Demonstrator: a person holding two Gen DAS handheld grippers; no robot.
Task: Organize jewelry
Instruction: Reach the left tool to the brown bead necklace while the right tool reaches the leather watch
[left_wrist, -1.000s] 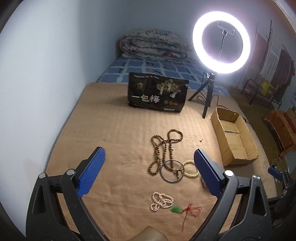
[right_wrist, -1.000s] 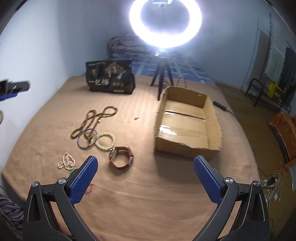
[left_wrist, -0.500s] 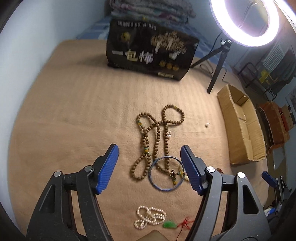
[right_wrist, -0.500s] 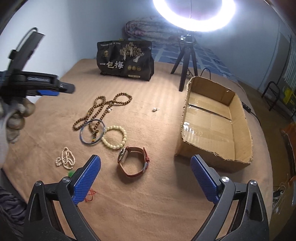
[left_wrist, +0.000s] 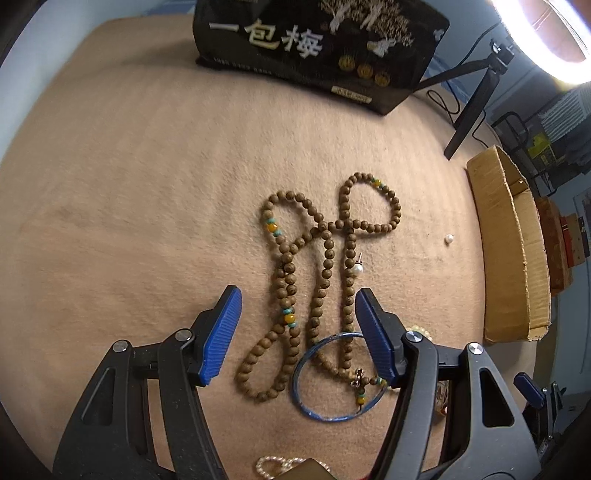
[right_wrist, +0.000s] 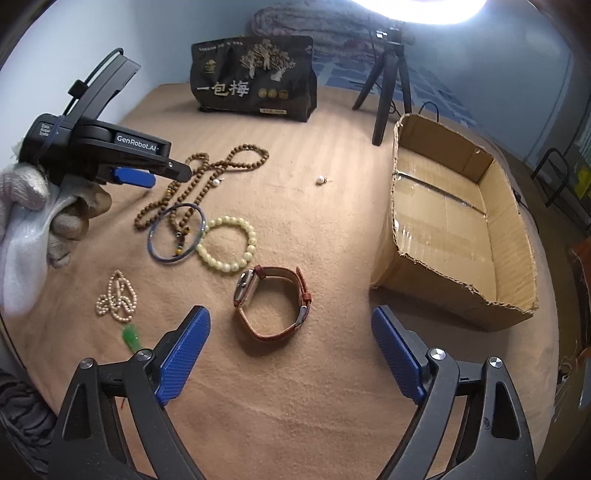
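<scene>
A long brown bead necklace (left_wrist: 325, 254) lies looped on the tan cloth; it also shows in the right wrist view (right_wrist: 207, 184). My left gripper (left_wrist: 297, 332) is open, low over the necklace's near strands, its fingers on either side. A blue bangle (left_wrist: 338, 376) lies over the necklace's end and shows in the right wrist view (right_wrist: 176, 233). A cream bead bracelet (right_wrist: 227, 243), a brown-strap watch (right_wrist: 273, 301), a small pearl strand (right_wrist: 116, 295) and a green pendant (right_wrist: 131, 338) lie nearby. My right gripper (right_wrist: 291, 358) is open and empty, above the cloth near the watch.
An open cardboard box (right_wrist: 454, 218) stands at the right. A black printed bag (right_wrist: 255, 83) and a ring light tripod (right_wrist: 388, 85) stand at the back. A loose pearl earring (right_wrist: 320, 180) lies mid-cloth; another rests by the necklace (left_wrist: 357, 268).
My left gripper has moved forward and down onto the brown necklace, its fingers narrowing. My right gripper has moved forward and lower toward the watch.
</scene>
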